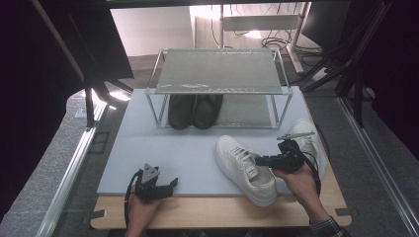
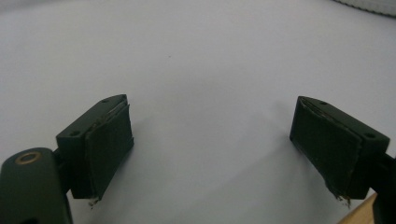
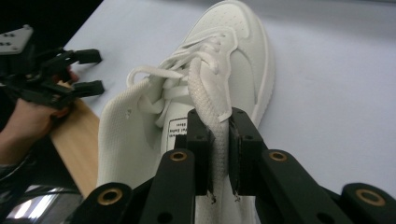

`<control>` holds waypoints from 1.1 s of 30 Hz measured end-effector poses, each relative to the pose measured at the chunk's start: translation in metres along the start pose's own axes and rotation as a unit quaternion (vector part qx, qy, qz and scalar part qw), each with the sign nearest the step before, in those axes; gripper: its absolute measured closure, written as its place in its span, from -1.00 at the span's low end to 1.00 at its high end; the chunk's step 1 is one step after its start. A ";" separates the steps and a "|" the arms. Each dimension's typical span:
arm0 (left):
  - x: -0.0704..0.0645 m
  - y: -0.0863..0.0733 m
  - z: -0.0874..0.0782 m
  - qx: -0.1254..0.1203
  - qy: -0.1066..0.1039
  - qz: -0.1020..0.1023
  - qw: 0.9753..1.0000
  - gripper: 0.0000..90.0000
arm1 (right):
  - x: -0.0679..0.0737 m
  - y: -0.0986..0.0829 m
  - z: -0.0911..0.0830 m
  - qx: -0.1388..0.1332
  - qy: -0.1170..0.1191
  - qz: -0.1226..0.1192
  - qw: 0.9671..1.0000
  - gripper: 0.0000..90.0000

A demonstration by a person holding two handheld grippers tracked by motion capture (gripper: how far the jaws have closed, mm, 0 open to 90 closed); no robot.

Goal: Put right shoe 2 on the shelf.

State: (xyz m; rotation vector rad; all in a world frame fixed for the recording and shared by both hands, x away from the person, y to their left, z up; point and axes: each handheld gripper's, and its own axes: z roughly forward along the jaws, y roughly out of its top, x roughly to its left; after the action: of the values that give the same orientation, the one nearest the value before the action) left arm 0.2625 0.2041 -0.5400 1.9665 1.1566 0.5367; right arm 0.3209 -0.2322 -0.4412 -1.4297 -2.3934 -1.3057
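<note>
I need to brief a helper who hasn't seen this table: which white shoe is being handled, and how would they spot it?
On the pale grey mat, in front of the metal shoe rack, lie two white sneakers. It is the nearer sneaker, left of its partner. Alone, it has its tongue pinched in the right gripper.

We cannot see the heel of the white lace-up leather sneaker in the right gripper view; the frame's bottom edge cuts it off. The right gripper covers part of its collar, and the printed tongue label is too small to read. In the high view, the second white sneaker sits partly behind that gripper, and the pair of dark shoes lies half under the grey metal rack's top shelf.
</note>
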 end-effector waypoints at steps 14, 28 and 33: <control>0.000 0.000 0.000 0.001 0.000 0.001 1.000 -0.72 | 0.006 0.019 0.000 -0.008 0.036 0.005 0.999 0.81; 0.000 0.000 0.000 0.000 0.000 0.003 1.000 -0.72 | 0.013 0.046 -0.009 -0.039 0.079 0.015 0.996 0.81; 0.000 0.000 0.000 -0.001 0.001 0.001 1.000 -0.72 | 0.020 0.057 -0.013 -0.047 0.083 0.008 0.995 0.81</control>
State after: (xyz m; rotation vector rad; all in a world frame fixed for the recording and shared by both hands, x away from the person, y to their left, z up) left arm 0.2626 0.2042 -0.5400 1.9669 1.1544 0.5396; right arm 0.3480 -0.2156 -0.3880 -1.3027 -2.2375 -1.4887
